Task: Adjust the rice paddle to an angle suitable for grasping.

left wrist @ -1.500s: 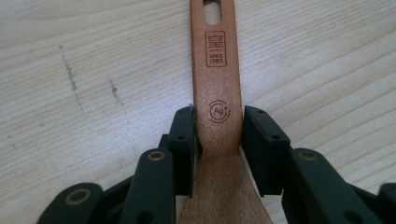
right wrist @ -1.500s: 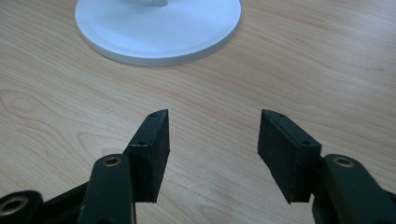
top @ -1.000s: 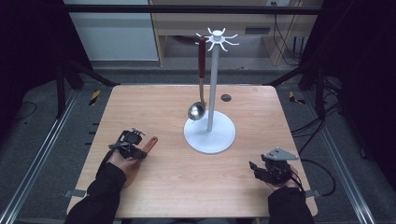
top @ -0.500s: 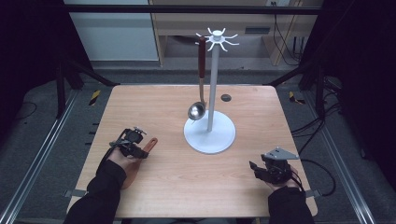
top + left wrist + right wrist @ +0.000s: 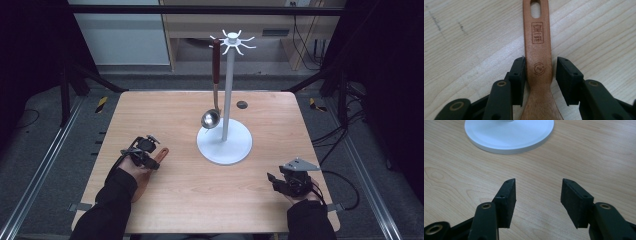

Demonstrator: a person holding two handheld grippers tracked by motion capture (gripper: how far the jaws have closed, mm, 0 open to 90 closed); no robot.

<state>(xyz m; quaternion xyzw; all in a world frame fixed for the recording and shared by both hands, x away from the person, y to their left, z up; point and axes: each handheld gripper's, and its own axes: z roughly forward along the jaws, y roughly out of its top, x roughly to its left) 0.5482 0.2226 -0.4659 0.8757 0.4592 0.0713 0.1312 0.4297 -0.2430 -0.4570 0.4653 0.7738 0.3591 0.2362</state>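
Note:
A wooden spatula (image 5: 161, 152) lies flat on the table at the left, its handle (image 5: 537, 50) with a hanging hole pointing away from me. My left gripper (image 5: 152, 159) straddles that handle. Its jaws have just been closing a little, and the handle sits between them. In the left gripper view (image 5: 540, 70) one pad touches the handle's edge while the other stands a small gap off. My right gripper (image 5: 273, 178) rests at the front right, open (image 5: 537, 192) over bare wood with nothing between its fingers.
A white utensil stand (image 5: 225, 145) with a tall pole stands mid-table; its round base (image 5: 509, 135) lies ahead of the right gripper. A ladle (image 5: 216, 65) with a red handle hangs from its top hooks. A small dark hole (image 5: 242, 104) marks the far side.

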